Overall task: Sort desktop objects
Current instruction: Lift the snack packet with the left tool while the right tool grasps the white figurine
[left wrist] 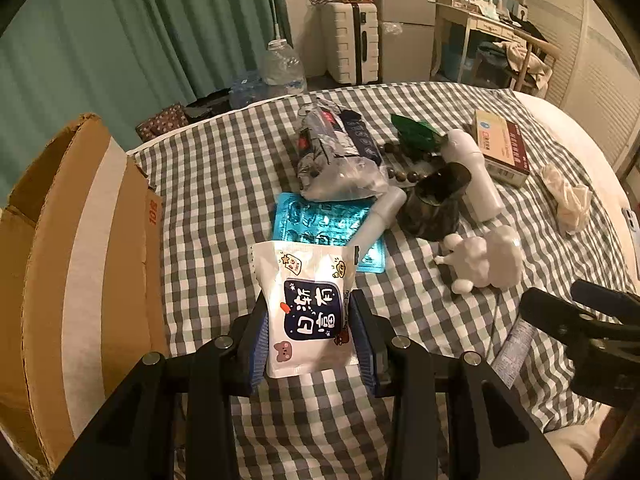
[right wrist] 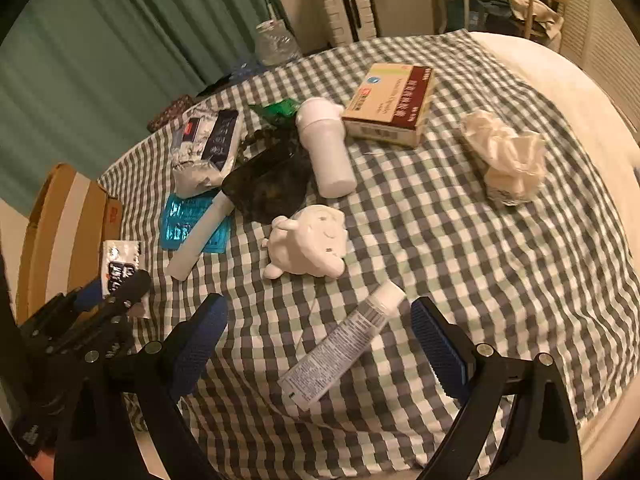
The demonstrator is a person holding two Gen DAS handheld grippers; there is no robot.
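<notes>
Nearest the lens, left gripper [left wrist: 308, 336] closed on white snack pouch [left wrist: 306, 312], blue fingers [left wrist: 259, 344] pressing its two side edges, pouch upright and lifted clear of the checked bedspread [left wrist: 224, 184]. Cardboard box [left wrist: 72, 256] open-topped, just to the left of the held pouch; likely destination, judged from the task. Right gripper [right wrist: 320, 344] spread wide and empty, straddling but not touching white tube [right wrist: 340, 352] lying flat on the cloth between its fingers. Remaining items clustered farther up the bed: blue foil pack [left wrist: 320, 224], white cylinder [left wrist: 380, 216] resting across it, crinkled plastic bag [left wrist: 336, 152], dark cup [left wrist: 434, 204] on its side, white bottle [left wrist: 472, 172], white figurine [left wrist: 484, 260], medicine carton [left wrist: 500, 148], crumpled tissue [left wrist: 568, 200].

For a clean step: keep grip on pouch edges firm yet light, since soft packaging may buckle or slip; carry over box rim before lowering; release only once inside the walls. For the tube: centre fingers across its narrow width, lower to cloth without snagging fabric, then close.
</notes>
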